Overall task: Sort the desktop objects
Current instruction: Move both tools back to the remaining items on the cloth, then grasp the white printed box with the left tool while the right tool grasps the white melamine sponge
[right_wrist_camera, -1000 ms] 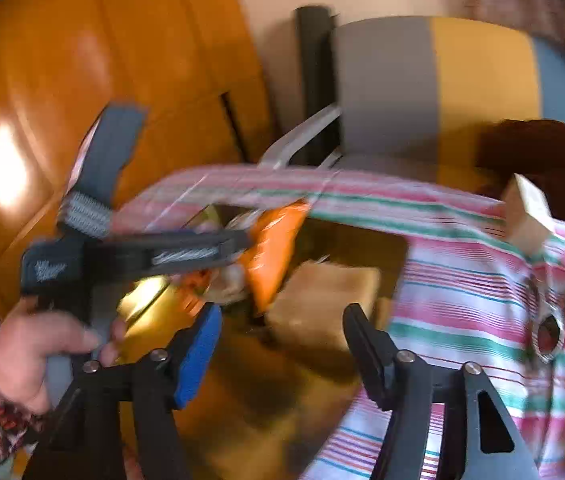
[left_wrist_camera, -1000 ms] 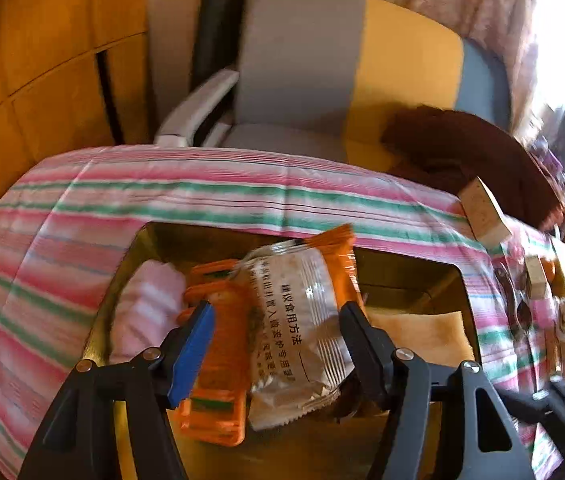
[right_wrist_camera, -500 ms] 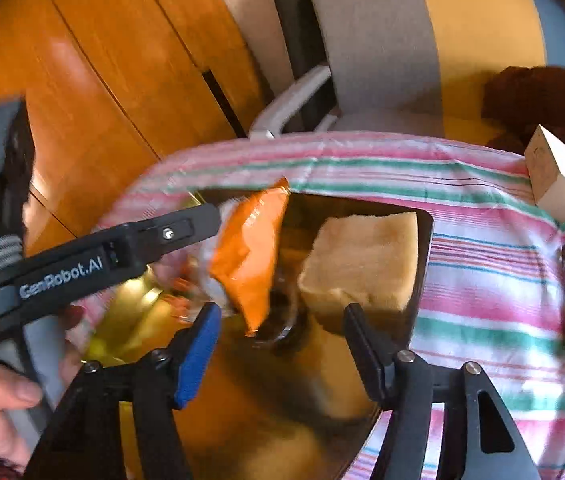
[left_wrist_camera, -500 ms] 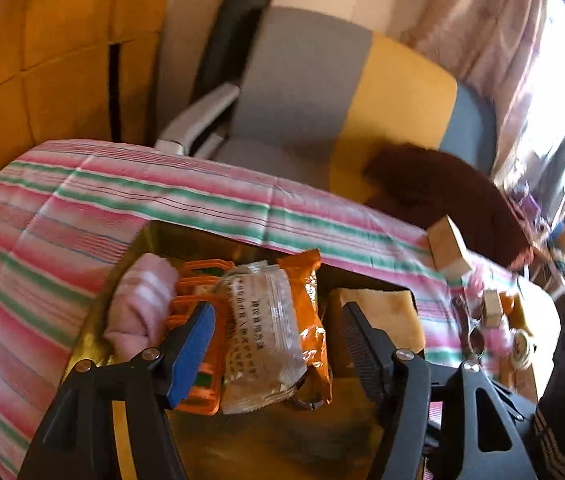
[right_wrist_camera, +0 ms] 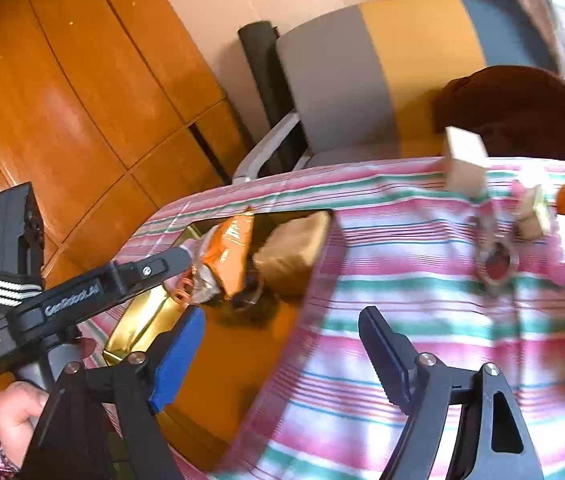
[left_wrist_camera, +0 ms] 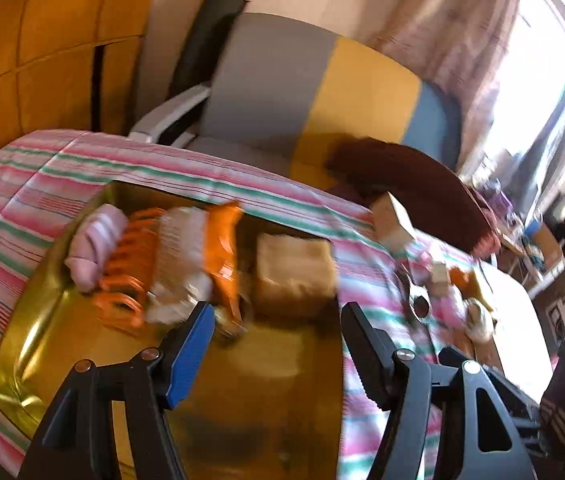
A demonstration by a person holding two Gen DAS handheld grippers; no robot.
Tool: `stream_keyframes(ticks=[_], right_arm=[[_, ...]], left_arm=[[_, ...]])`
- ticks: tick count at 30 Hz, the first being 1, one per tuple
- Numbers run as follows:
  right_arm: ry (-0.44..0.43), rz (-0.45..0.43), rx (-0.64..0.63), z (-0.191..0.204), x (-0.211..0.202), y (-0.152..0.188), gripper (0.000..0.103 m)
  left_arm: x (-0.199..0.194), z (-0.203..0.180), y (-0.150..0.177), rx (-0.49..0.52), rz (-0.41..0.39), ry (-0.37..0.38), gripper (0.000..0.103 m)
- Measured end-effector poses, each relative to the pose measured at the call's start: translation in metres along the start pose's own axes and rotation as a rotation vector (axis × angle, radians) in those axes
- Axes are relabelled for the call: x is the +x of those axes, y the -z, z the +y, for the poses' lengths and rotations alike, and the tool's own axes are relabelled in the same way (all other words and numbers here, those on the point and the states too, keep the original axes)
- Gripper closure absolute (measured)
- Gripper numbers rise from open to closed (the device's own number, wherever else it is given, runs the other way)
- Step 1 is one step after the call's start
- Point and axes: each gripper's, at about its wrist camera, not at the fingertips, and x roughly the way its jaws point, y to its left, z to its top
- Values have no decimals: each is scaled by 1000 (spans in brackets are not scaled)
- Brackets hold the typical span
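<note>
A gold tray (left_wrist_camera: pixel 30 344) on the striped cloth holds a rolled pink cloth (left_wrist_camera: pixel 96 244), an orange claw clip (left_wrist_camera: pixel 130 268), an orange and clear snack packet (left_wrist_camera: pixel 202 248) and a tan block (left_wrist_camera: pixel 294 268). My left gripper (left_wrist_camera: pixel 277 314) hovers over the tray's bare near part, its jaws opening with nothing between them. My right gripper (right_wrist_camera: pixel 282 318) hangs over the tray's right edge and the cloth, jaws opening and empty. In the right wrist view, the tray (right_wrist_camera: pixel 138 320), the packet (right_wrist_camera: pixel 230 252) and the block (right_wrist_camera: pixel 294 252) lie ahead on the left.
On the cloth right of the tray are a pale wooden block (left_wrist_camera: pixel 394 220), scissors (left_wrist_camera: pixel 418 300) and several small items. A grey, yellow and blue chair (left_wrist_camera: pixel 302 92) with a brown garment (left_wrist_camera: pixel 414 184) stands behind. A hand (right_wrist_camera: pixel 18 408) holds the left tool.
The left gripper has drawn back from the packet, so the tray's contents now sit farther ahead. The right gripper swung right toward the striped cloth and its jaws spread wider.
</note>
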Motion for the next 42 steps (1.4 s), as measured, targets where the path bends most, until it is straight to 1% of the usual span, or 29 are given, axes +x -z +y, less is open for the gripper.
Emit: stream_keyframes(ticks=[2,5,8,11,15,17,18,20,23,26,29,31,32,35,38,39,40,42], right_arm=[[30,-18,3,-10,-16,7,23],[79,-37,9,-27,-38,16,23],[146,-60,8,-48,-61,25,23],[204,-85,34,-70,-82,33,23],[316,-110,43,-101,-111,48,23],[392,-123,49,-121,-127,57,23],[412,-132,59,-128,-133,60,23],[446,-170,90,-147,-150,64,23],[469,-213,137,-176,-167,64,23],[482,-206,162,-207,-167,53,22],[459,-158,185,-237,-153,43,22],[422,-139,228,-251,-143,42,22],[383,-134,251,-253,-140,43,22],[266,-120,267,-239,-133,54,22],[154,-94,227,-215,-129,65,22],[136,-93,209,-210,-130,67,22],[146,-108,192,-207,-135,70,22],[222,-158,169,-208,-148,70,22]], left_arm=[[0,-18,9,36,14,4,34],[5,-47,26,74,47,29,34],[16,-73,43,102,112,59,34],[26,-94,61,135,165,79,34],[42,-126,88,228,239,82,33],[47,-138,98,256,256,95,33],[48,-143,101,266,262,104,33],[50,-153,106,287,272,114,33],[52,-165,109,304,278,122,34],[53,-173,109,308,286,132,34],[51,-178,109,326,281,125,34],[49,-179,108,333,273,122,34],[49,-179,107,331,269,119,34],[54,-180,104,314,270,114,34],[59,-185,103,314,279,120,34],[60,-189,103,324,281,125,34],[60,-193,104,335,279,130,34],[61,-205,104,367,270,151,33]])
